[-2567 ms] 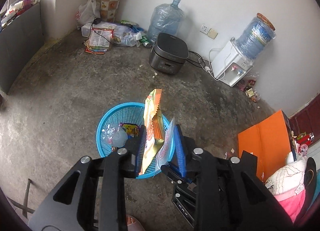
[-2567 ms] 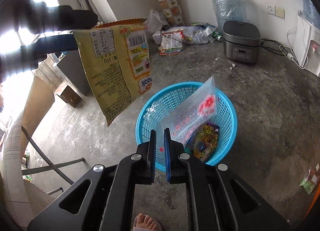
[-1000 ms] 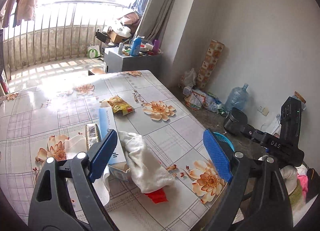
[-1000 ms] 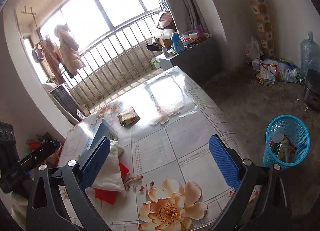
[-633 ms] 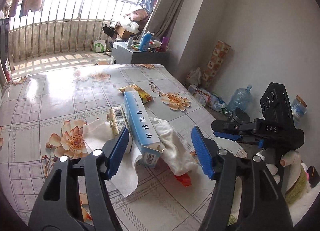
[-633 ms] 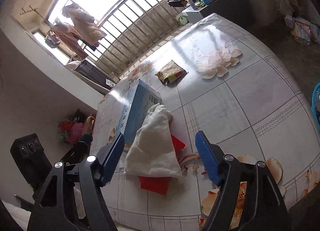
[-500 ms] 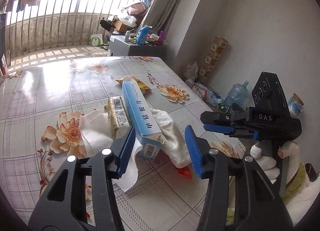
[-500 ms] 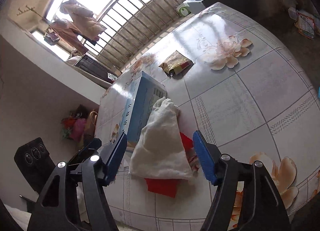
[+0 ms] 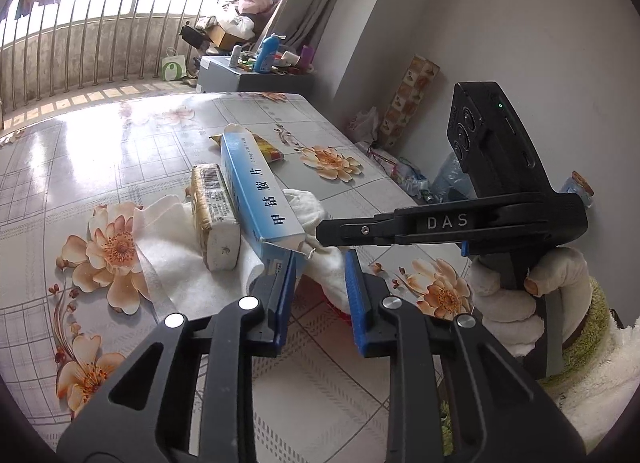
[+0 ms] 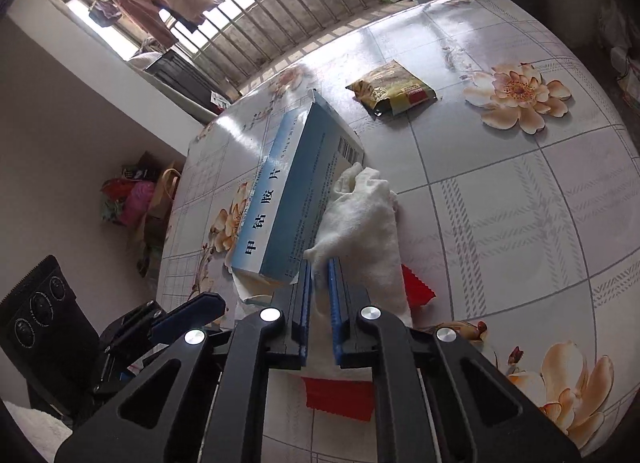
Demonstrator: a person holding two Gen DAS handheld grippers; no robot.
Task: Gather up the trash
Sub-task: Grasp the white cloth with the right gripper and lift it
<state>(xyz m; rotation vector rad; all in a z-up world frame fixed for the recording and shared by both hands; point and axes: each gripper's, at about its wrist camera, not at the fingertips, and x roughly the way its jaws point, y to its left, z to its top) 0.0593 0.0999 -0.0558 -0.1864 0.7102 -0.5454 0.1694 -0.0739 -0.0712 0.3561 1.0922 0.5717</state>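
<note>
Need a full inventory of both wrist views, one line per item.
floral tiled table: 1, white-grey with peach flowers, fills both views
long cardboard carton: 1, blue and white, table centre, on its edge
crumpled white cloth: 1, white, against the carton, over the red wrapper
ridged red wrapper: 1, red, under the cloth
snack packet: 1, yellow, beyond the carton
small tan box: 1, tan, beside the carton, on the tissue
paper tissue: 1, white, under the tan box
grey cabinet: 1, grey, behind the table, bottles on top
right gripper: 1, black with blue pads, shut on the cloth
left gripper: 1, same colours, jaws just closing, gripping nothing yet
gloved hand: 1, white, holding the right gripper
</note>
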